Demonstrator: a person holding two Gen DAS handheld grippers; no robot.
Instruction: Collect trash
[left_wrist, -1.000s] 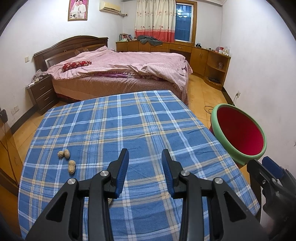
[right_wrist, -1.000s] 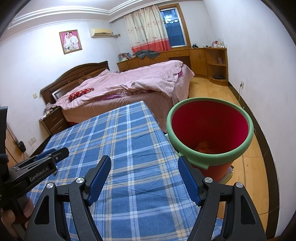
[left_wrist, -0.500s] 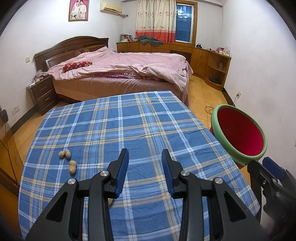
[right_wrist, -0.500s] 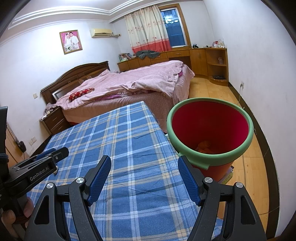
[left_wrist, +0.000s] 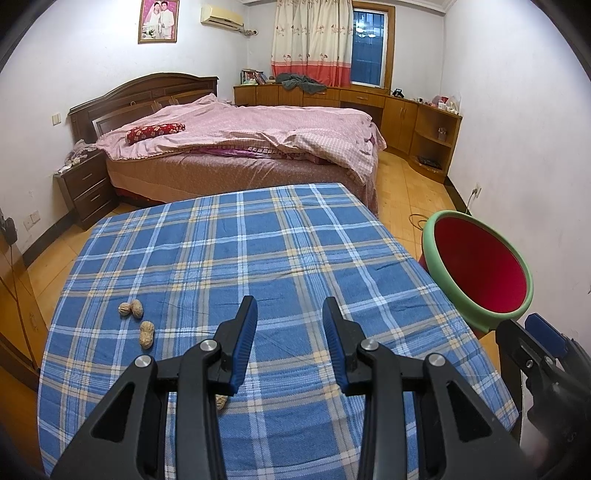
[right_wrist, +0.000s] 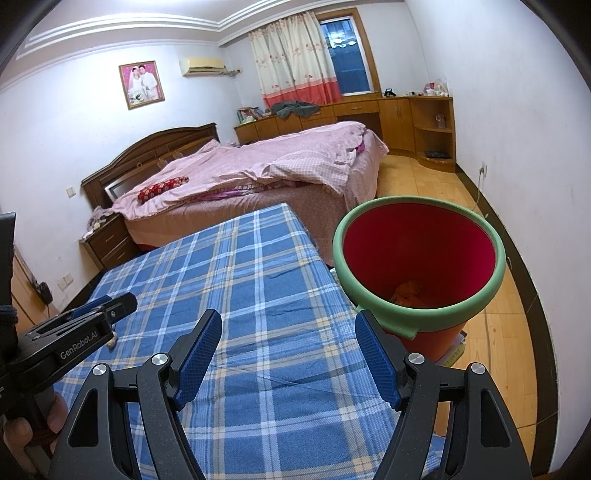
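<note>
Three peanuts lie on the blue plaid tablecloth (left_wrist: 280, 251): a pair (left_wrist: 130, 308) and a single one (left_wrist: 146, 333) at the left. Another peanut (left_wrist: 221, 401) shows under my left fingers. My left gripper (left_wrist: 290, 314) is open and empty above the cloth, right of the peanuts. A red bin with a green rim (right_wrist: 419, 258) stands off the table's right edge, with orange scraps inside; it also shows in the left wrist view (left_wrist: 480, 273). My right gripper (right_wrist: 290, 332) is open and empty, its right finger near the bin's rim.
A bed with pink covers (left_wrist: 258, 140) stands beyond the table, a nightstand (left_wrist: 88, 188) at its left, wooden cabinets (left_wrist: 413, 118) along the far wall. Wooden floor (right_wrist: 495, 354) lies around the bin.
</note>
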